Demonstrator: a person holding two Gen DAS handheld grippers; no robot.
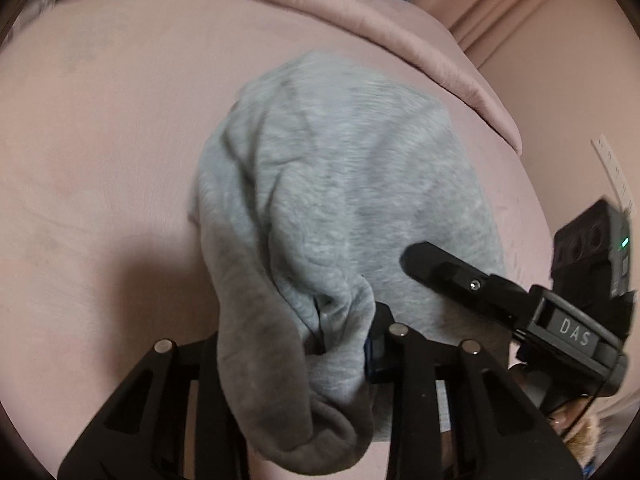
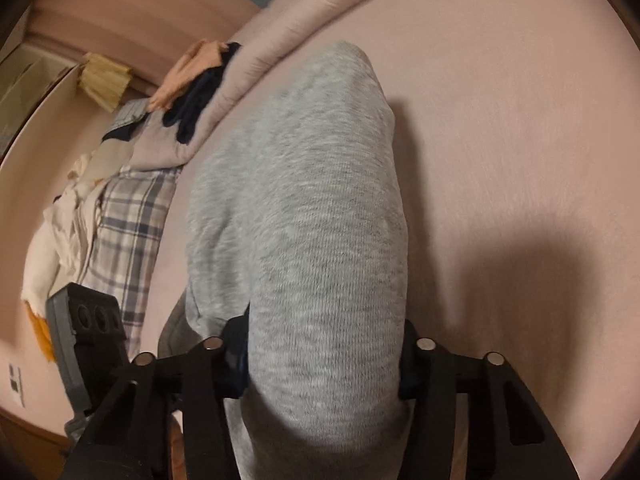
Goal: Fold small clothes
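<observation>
A small grey knit garment [image 1: 332,184] lies on the pink bed sheet [image 1: 100,152]. My left gripper [image 1: 296,344] is shut on a bunched near edge of it, with folds draped over the fingers. My right gripper [image 2: 324,352] is shut on another near edge of the same grey garment [image 2: 304,208], which stretches away from it across the sheet [image 2: 520,120]. The right gripper also shows at the right in the left wrist view [image 1: 432,260], resting on the cloth. The left gripper's body shows at lower left in the right wrist view [image 2: 92,320].
A rolled pink blanket [image 1: 360,12] runs along the far side of the bed. In the right wrist view, a plaid cloth [image 2: 128,232], white clothes [image 2: 60,220] and a peach and navy pile [image 2: 196,80] lie at the left.
</observation>
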